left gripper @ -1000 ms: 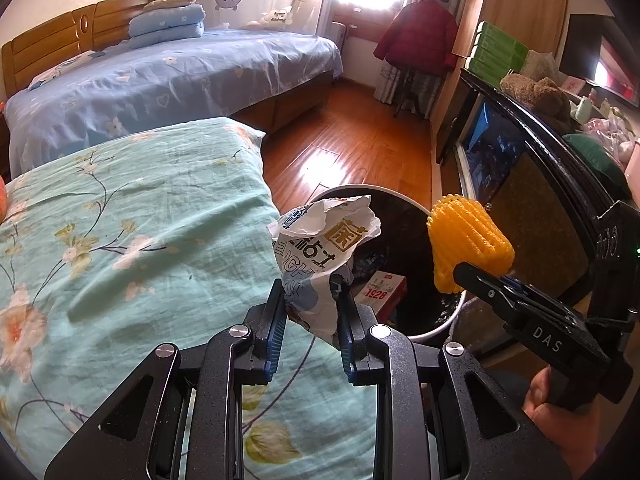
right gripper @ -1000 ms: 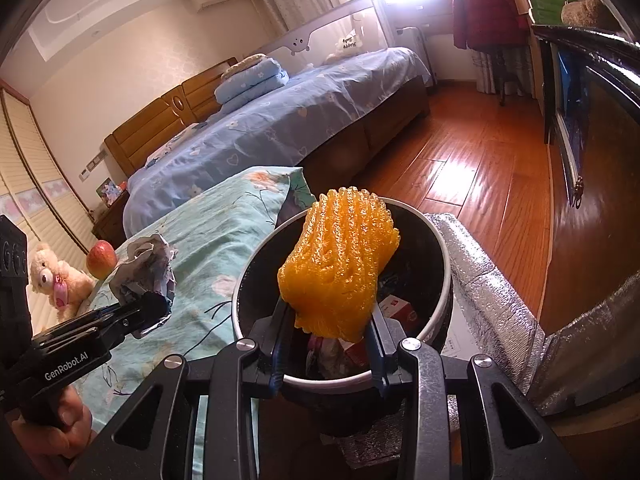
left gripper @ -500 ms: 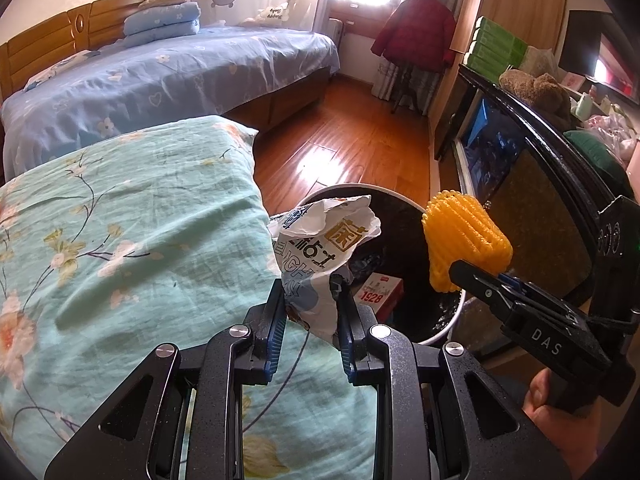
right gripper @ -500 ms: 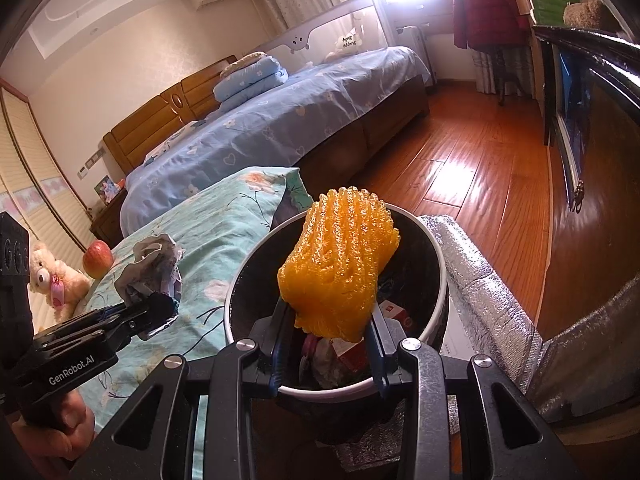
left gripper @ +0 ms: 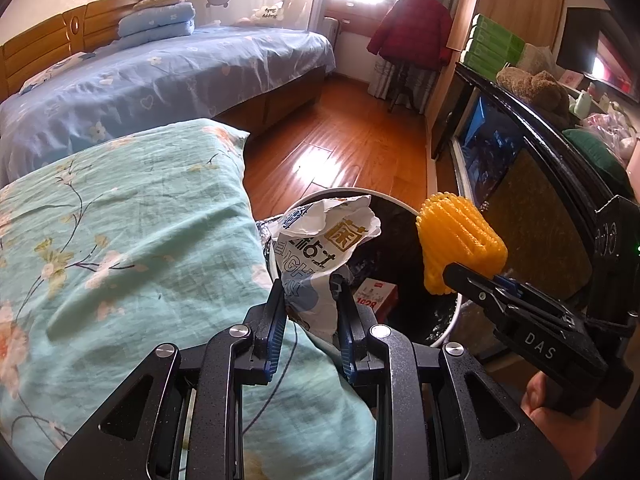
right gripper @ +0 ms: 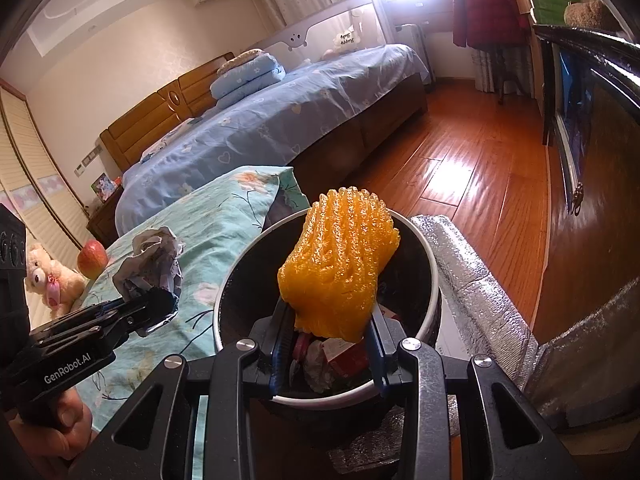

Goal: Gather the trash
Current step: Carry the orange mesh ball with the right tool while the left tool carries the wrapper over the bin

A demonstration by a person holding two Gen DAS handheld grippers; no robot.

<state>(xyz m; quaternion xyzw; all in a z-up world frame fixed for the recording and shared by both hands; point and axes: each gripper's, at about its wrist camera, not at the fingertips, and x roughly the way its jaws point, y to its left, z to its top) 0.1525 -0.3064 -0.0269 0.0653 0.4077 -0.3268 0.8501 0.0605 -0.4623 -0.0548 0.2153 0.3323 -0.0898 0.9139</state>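
The left tongs point(left gripper: 310, 316) pinch a crumpled snack wrapper point(left gripper: 320, 256) at its lower end, holding it at centre frame by the near rim of the trash bin point(left gripper: 452, 320). The right tongs point(right gripper: 328, 340) clamp an orange foam fruit net point(right gripper: 338, 272) directly above the bin. Both pieces look feather-light, soft and crushable; a bunched fold probably grips best. Readable writing: "DAS", "GenRobot.AI", "1928" on a red box point(left gripper: 378, 294) inside.

"DAS" on right gripper point(left gripper: 472, 280); "GenRobot.AI" on left gripper point(right gripper: 160, 308)

Right gripper point(right gripper: 328, 340) clamps orange foam net point(right gripper: 340, 272) above bin point(right gripper: 434, 280).
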